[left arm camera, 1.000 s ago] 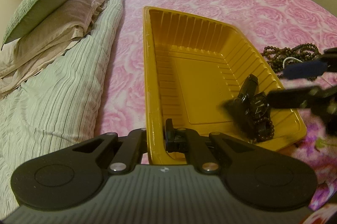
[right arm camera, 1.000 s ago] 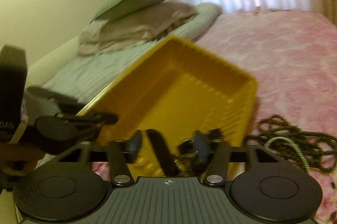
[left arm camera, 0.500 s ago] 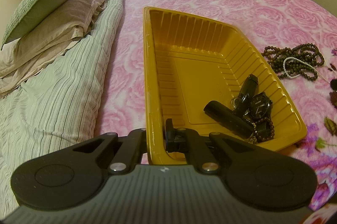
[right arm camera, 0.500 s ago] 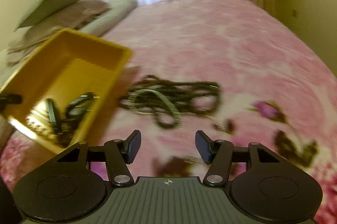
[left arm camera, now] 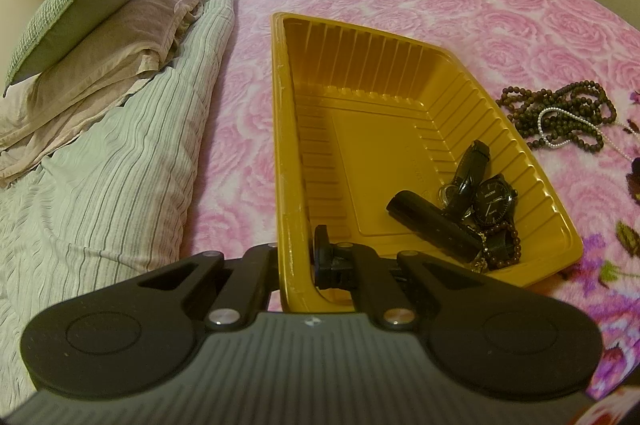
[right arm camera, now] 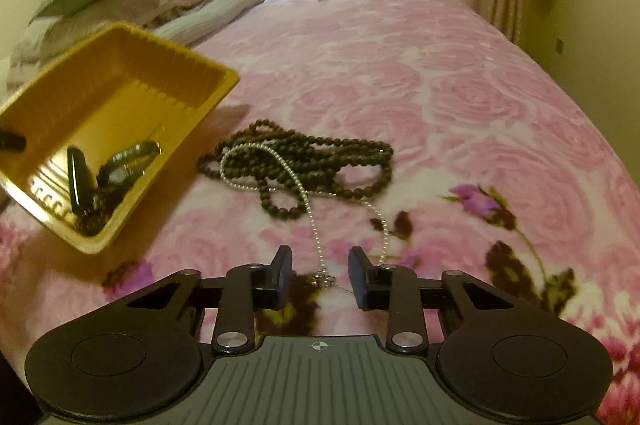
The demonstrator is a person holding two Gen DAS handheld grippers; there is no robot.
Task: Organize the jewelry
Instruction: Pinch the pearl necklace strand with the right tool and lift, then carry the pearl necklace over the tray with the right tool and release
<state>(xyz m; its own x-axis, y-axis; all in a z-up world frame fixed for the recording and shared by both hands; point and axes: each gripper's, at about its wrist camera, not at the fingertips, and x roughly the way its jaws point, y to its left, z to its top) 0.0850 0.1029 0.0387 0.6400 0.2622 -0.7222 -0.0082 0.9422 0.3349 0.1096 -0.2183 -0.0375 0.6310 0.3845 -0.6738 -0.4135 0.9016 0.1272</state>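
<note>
The yellow tray is pinned at its near wall by the closed left tool; a watch already lies inside. The right tool, jaws closing, straddles the silver chain's clasp end on the bed, pads not yet touching. Judged next: pinch the chain, lift it free of the brown beads at 12 o'clock, carry to 10 o'clock.

1. The left gripper is clamped on the near rim of the yellow tray.
2. Ahead and right of the jaws, a black watch and a black case lie inside the tray.
3. Farther right, outside the tray, dark beads lie on the pink bedspread.
</note>
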